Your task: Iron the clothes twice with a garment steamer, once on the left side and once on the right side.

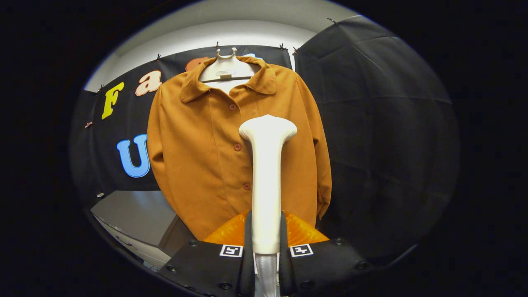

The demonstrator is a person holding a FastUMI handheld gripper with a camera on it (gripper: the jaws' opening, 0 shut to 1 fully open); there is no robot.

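Note:
An orange-brown button shirt (198, 156) hangs on a white hanger (226, 68) against the booth's black wall, collar up and front facing me. My gripper (266, 243) is shut on the white garment steamer (266, 165), both fingers (248, 247) pressing the sides of its handle. The steamer stands upright from between the fingers, its wide head at about the shirt's chest height, over the right half of the shirt just beside the button line. Whether the head touches the cloth cannot be told. A clear hose leaves the handle's bottom between the fingers.
A grey table top (132, 214) with a white front edge lies below and left of the shirt. Black cloth wall (383, 123) runs close on the right side. The shirt's right sleeve (324, 165) hangs down beside the steamer.

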